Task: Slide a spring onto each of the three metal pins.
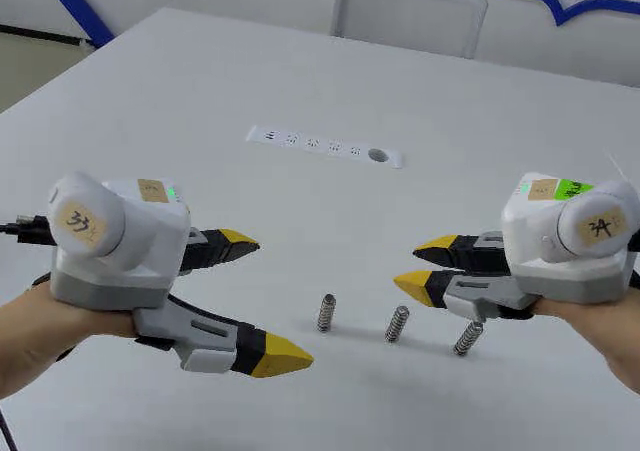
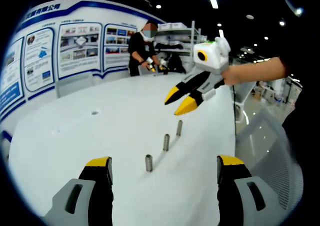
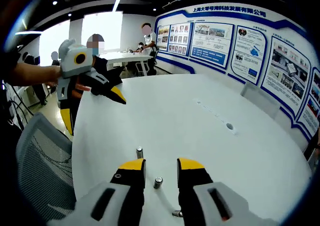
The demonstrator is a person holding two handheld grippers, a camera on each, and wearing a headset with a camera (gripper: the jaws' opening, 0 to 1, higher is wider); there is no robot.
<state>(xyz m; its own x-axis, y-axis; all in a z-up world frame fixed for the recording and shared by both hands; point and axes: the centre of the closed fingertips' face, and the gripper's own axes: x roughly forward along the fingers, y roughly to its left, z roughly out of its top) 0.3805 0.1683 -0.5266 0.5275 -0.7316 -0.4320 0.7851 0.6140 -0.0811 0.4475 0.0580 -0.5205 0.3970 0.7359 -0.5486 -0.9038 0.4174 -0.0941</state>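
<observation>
Springs [image 1: 397, 323] upright, three in a row on white table [image 1: 300, 91], between the grippers; left gripper [image 1: 275, 299] gaping wide, holding nothing; right gripper [image 1: 410, 266] parted less, empty, near the row's end

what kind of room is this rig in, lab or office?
Probably a company meeting or showroom space: a big white table with a power strip, display boards on the wall, a mesh office chair.
</observation>
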